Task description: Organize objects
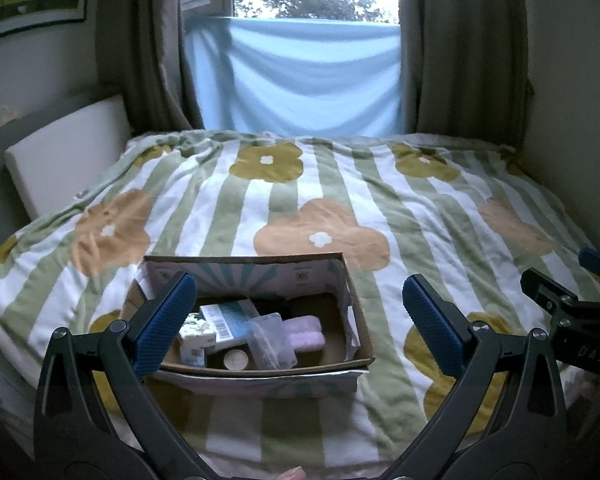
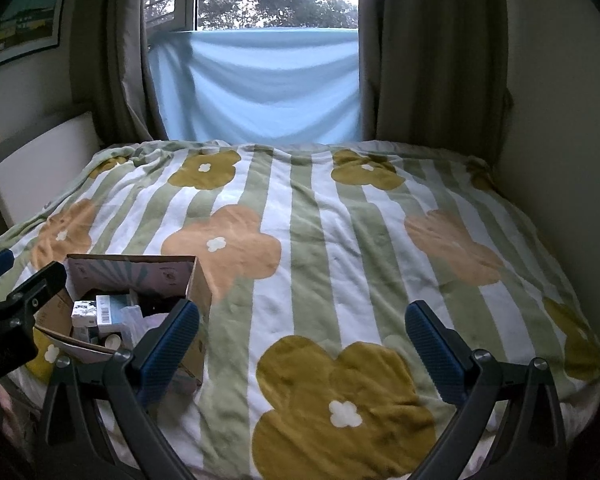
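An open cardboard box (image 1: pixel 352 312) sits on the bed near its front edge; it also shows at the lower left of the right wrist view (image 2: pixel 198 280). Inside lie a barcoded blue-white box (image 1: pixel 230 318), a clear plastic case (image 1: pixel 270 338), a pink packet (image 1: pixel 304 332), a small white patterned box (image 1: pixel 196 336) and a round lid (image 1: pixel 235 359). My left gripper (image 1: pixel 300 320) is open and empty, held over the box. My right gripper (image 2: pixel 302 340) is open and empty over bare bedding to the right of the box.
The bed carries a green-and-white striped blanket (image 2: pixel 320 240) with large flowers. A white panel (image 1: pixel 68 152) leans at the left. Brown curtains (image 1: pixel 460 48) and a blue cloth (image 1: pixel 300 76) hang at the window behind. A wall stands close on the right.
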The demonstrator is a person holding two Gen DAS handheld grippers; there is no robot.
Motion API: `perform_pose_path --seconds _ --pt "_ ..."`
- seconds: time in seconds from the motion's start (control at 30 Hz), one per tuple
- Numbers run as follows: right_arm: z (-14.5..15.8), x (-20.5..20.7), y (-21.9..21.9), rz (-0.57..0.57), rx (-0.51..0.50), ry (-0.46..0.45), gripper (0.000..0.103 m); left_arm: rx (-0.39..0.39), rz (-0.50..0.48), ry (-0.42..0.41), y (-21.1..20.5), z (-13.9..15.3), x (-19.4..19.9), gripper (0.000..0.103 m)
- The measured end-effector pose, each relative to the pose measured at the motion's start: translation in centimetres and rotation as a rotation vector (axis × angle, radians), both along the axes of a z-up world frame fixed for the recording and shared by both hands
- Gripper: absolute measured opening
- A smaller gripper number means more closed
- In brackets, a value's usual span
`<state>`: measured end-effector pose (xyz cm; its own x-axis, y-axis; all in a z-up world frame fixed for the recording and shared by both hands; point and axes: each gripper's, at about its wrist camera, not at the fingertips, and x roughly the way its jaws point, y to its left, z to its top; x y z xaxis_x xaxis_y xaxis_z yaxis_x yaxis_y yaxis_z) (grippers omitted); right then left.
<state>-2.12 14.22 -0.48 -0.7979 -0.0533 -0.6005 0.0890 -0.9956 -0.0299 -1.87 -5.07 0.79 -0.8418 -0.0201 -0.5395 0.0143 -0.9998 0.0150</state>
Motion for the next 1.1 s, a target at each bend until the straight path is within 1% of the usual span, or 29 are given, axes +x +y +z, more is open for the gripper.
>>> perform_pose_path --seconds 0.13,0.83,1.1 --pt "-0.12 0.03 0.03 -0.004 -0.003 -0.003 0.102 0.010 -0.005 -0.002 0.07 0.03 -0.02 0.103" --pt "-0.22 -0.04 0.13 -0.006 -0.004 -0.006 0.102 0.009 -0.009 0.002 0.10 -0.01 0.15 0.103" --pt "-0.45 -0.03 0.14 -0.004 -0.003 -0.009 0.102 -0.005 -0.007 0.005 0.41 -0.16 -0.03 0.103"
